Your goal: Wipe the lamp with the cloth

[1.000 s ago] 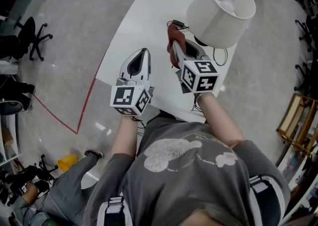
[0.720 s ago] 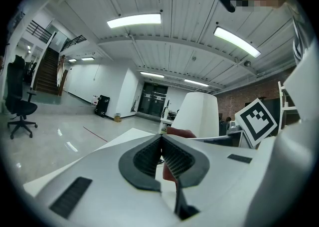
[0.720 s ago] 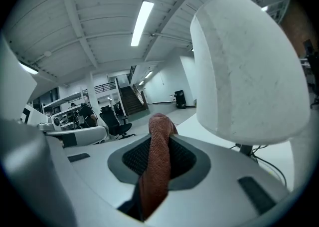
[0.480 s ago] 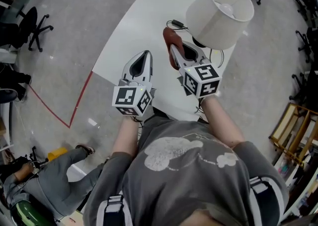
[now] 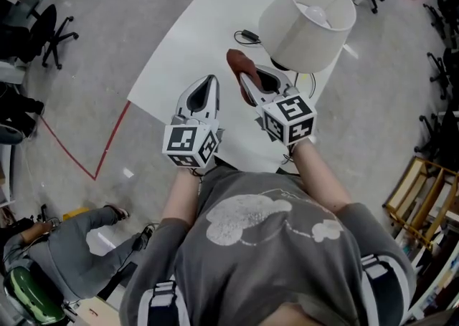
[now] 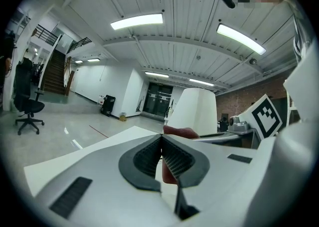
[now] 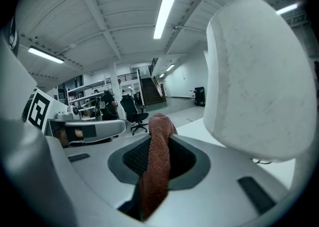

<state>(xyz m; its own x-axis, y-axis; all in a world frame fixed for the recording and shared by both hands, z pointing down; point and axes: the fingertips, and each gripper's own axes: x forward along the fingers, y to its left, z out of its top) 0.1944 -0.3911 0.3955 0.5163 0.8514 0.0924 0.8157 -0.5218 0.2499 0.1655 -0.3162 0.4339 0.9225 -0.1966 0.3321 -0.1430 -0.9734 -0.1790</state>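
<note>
- Two tools show in the head view. The left tool (image 5: 209, 79) hangs over the near part of the worktop (image 5: 188, 38). The right tool (image 5: 246, 79) carries the cloth (image 5: 238, 65) near the lamp (image 5: 305, 27), which stands at the worktop's right side. From here we see a gap between cloth and shade.
- In the left gripper view, the left tool (image 6: 162, 140) has its jaws pressed together with nothing between them. A bit of the cloth (image 6: 180, 132) peeks out beyond the tips, with the lamp (image 6: 197, 111) behind it.
- In the right gripper view, the right tool (image 7: 158, 138) is clenched on the cloth (image 7: 154, 171), a reddish folded strip that stands up between the ribbed pads and trails down toward the camera. The lamp (image 7: 259, 81) fills the right side, close to the cloth but apart from it.
- We judge the step in hand to be the approach, since the cloth is gripped and raised but wiping has not begun.
- Next, we think the right tool should swing the cloth rightward onto the shade and stroke along it with light pressure, as the lamp looks easy to tip. The left tool could steady the lamp, though it would have to release first.
</note>
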